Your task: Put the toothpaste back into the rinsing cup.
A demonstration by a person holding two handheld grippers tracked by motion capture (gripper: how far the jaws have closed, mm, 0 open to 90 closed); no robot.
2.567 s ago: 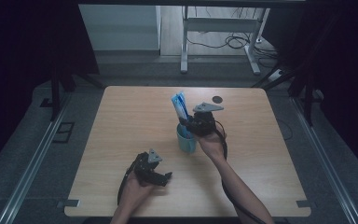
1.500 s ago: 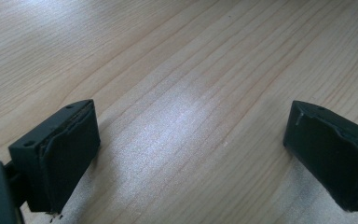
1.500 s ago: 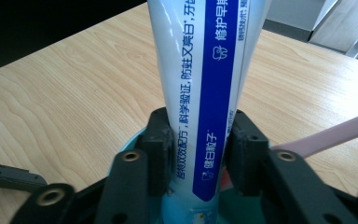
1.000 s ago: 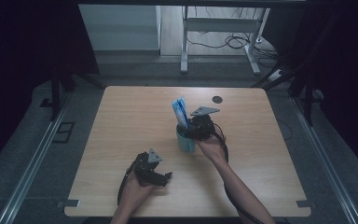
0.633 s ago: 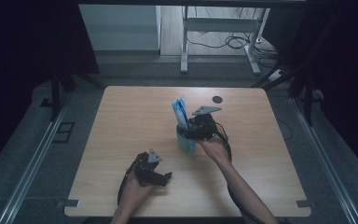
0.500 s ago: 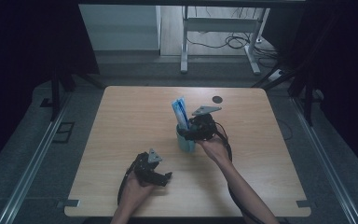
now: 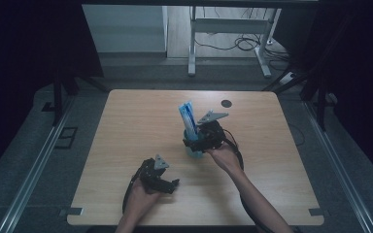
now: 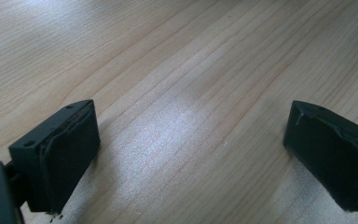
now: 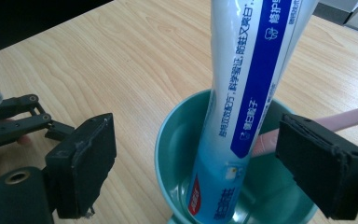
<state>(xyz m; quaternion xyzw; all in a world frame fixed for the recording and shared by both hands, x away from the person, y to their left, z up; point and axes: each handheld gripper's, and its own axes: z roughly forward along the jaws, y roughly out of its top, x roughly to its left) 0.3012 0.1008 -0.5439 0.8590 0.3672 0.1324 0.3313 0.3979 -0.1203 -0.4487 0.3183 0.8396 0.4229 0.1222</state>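
Table (image 7: 126, 121): light wood, centre of frame, small dark disc (image 7: 227, 103) upper right.
Room: dark; grey floor, metal desk legs (image 7: 192, 43) at top.
Left gripper (image 8: 191, 154): jaws apart over bare wood.
Right gripper (image 9: 196, 163): jaws just opening, apart around toothpaste tube (image 9: 247, 93) in teal cup (image 9: 177, 140).

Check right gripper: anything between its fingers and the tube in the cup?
Nothing visible. The right gripper has just been opening, and its fingers stand apart on either side of the tube, which stands in the cup. A pink toothbrush leans in the cup behind the tube, by the right-hand finger.
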